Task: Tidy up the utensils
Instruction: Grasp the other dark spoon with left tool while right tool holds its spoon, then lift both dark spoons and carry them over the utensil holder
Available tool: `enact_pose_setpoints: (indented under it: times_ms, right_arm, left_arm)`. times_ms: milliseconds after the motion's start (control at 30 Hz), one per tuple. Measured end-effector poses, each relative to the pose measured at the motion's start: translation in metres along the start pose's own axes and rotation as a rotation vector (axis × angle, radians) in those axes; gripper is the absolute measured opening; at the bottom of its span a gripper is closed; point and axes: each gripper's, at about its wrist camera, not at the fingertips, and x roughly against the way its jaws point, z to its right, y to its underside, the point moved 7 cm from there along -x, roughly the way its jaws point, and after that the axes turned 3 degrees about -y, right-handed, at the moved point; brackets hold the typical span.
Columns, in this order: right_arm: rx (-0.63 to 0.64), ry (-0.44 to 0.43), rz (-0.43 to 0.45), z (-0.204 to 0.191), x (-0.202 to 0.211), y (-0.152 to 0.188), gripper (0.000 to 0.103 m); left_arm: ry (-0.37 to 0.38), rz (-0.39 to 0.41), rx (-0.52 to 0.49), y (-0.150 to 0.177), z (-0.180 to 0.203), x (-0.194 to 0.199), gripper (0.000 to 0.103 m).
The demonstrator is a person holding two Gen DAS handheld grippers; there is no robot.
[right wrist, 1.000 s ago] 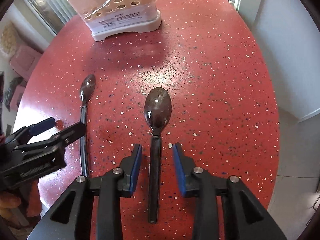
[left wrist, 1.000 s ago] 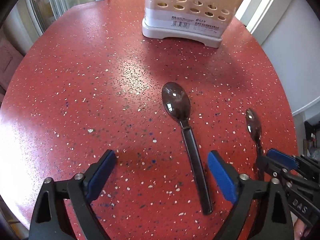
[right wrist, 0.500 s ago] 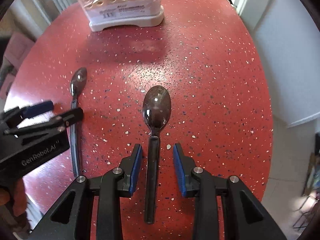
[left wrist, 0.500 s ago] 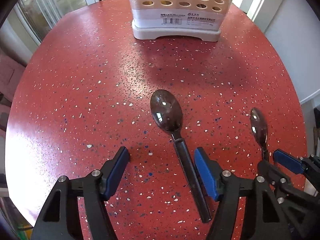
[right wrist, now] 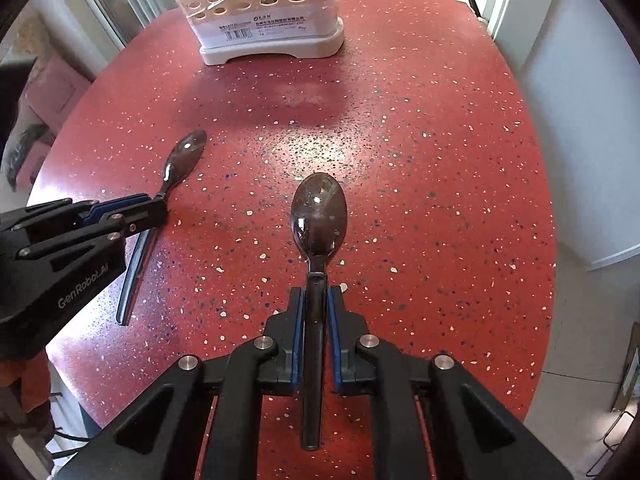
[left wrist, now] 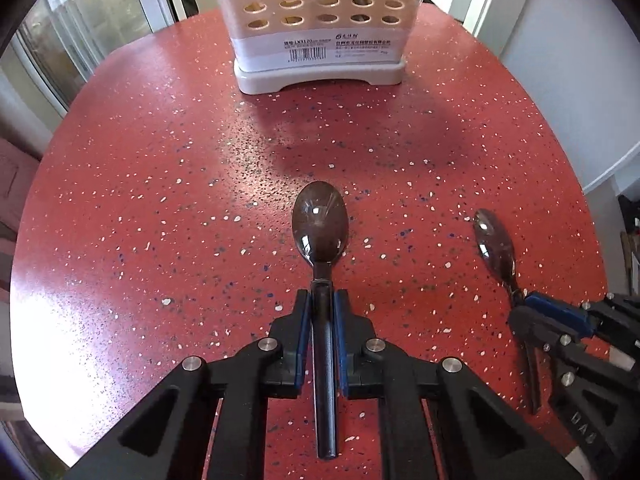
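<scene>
Two dark spoons lie on a red speckled table (left wrist: 160, 200). My left gripper (left wrist: 322, 300) is shut on the handle of the left spoon (left wrist: 320, 228), whose bowl points at a white utensil holder (left wrist: 320, 40). My right gripper (right wrist: 316, 296) is shut on the handle of the right spoon (right wrist: 319, 216). In the left wrist view the right gripper (left wrist: 524, 312) and right spoon (left wrist: 494, 244) show at the right. In the right wrist view the left gripper (right wrist: 156, 210) and left spoon (right wrist: 184, 160) show at the left. The utensil holder (right wrist: 264, 24) stands at the far edge.
The table (right wrist: 440, 160) is round, with its edge close on the right and near sides. A window frame (left wrist: 152, 0) and a white wall (left wrist: 580, 60) lie beyond the table. The holder has rows of round holes in its front.
Both grippers have moved forward over their spoons and closed on the handles. The holder looks nearer in both views.
</scene>
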Motion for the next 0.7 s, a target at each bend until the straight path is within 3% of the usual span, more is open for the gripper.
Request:
enact_pose_setpoints:
  times_ms: [300,700]
  right_arm:
    - [-0.041,-0.091,0.068,0.009,0.016,0.005,0.012]
    - [-0.081,-0.203,0.207,0.013,0.045,0.005,0.012]
  left_arm:
    - [-0.013,0.148,0.005,0.013,-0.007,0.027,0.041]
    - [0.042,0.321,0.063,0.019,-0.023,0.069,0.041]
